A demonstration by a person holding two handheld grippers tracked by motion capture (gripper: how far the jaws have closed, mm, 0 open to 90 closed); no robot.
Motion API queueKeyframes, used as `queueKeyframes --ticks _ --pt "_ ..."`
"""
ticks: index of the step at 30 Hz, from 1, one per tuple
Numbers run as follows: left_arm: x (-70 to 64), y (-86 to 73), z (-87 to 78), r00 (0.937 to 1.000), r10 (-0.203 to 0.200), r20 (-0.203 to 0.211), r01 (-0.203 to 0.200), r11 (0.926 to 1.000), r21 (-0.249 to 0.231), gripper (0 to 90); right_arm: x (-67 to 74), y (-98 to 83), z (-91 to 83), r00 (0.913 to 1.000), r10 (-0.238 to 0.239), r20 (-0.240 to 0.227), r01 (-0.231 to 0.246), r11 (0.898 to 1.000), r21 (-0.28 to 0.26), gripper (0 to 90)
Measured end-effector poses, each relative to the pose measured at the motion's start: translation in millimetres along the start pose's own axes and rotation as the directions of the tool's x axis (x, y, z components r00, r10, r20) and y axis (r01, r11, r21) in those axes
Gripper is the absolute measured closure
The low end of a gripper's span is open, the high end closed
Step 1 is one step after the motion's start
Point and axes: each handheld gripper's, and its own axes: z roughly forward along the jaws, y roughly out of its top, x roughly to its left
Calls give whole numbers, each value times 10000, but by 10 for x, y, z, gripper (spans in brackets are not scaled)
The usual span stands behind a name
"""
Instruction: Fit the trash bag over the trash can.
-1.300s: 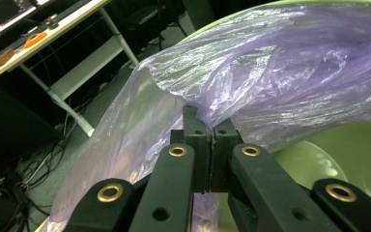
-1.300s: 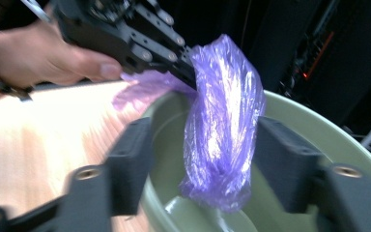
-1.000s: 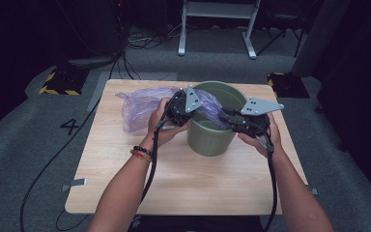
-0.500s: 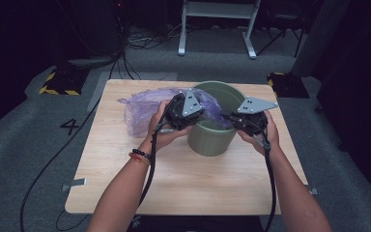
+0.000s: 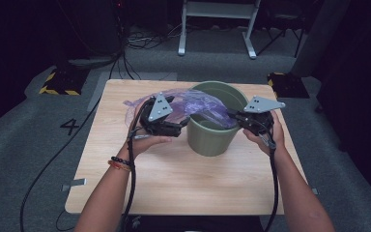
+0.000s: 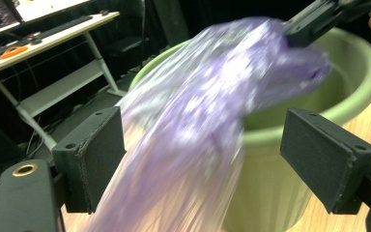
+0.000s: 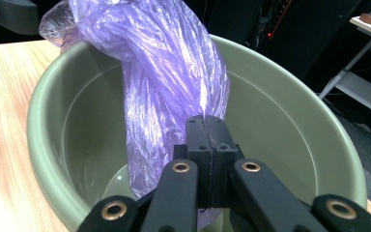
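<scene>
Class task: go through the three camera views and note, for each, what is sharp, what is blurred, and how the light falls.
High view: table evenly lit, surroundings dark, all fairly sharp. Left gripper view: purple bag smeared by motion blur, while the pads and green bucket stay clearer. Right gripper view: crisp; the bag's folds catch glossy highlights, and soft sheen shows inside the bucket.

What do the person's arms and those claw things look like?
Each gripper is black. The left gripper and the right gripper each carry a grey three-cornered plate on top, and a black cable trails back from each. The black jaws are blocky, with brass-coloured rivets. The arms are bare, without sleeves. Beaded bracelets, dark and reddish, circle the left wrist.
</scene>
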Motion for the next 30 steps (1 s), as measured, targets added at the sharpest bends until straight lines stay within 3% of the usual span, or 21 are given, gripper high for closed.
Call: queueKeyframes --ticks 7,10,15,16,18,21,26,30 --pt "117 -239 47 9987 -251 -439 292 9949 969 188 -17 1 -4 10000 59 6 -59 10000 -76 900" --pt "138 -308 97 9979 -287 -575 354 9923 1190 276 -22 -1 -8 9999 99 16 -99 9999 -126 900" --pt "186 -379 177 9940 -252 -1063 427 9853 1656 542 -36 -10 -18 9999 140 34 -139 9998 -160 900" --pt "198 -388 180 9951 -263 -948 416 9857 1635 603 -41 -15 -19 9998 170 45 -169 9997 -166 900" --pt "211 -390 182 9933 -247 -1126 426 9863 1593 743 -44 -24 -15 9998 165 91 -164 9998 -129 900" --pt "221 -375 167 9949 -132 -998 278 9889 1461 885 -47 -36 -6 9997 126 224 -125 9999 -43 899" --pt "241 -345 129 9966 -209 -800 304 9924 1193 900 -58 -51 22 9989 219 416 -222 9997 61 894" --pt "223 -301 96 9974 -204 -692 277 9940 1062 900 -78 -57 34 9970 392 666 -397 9992 73 779"
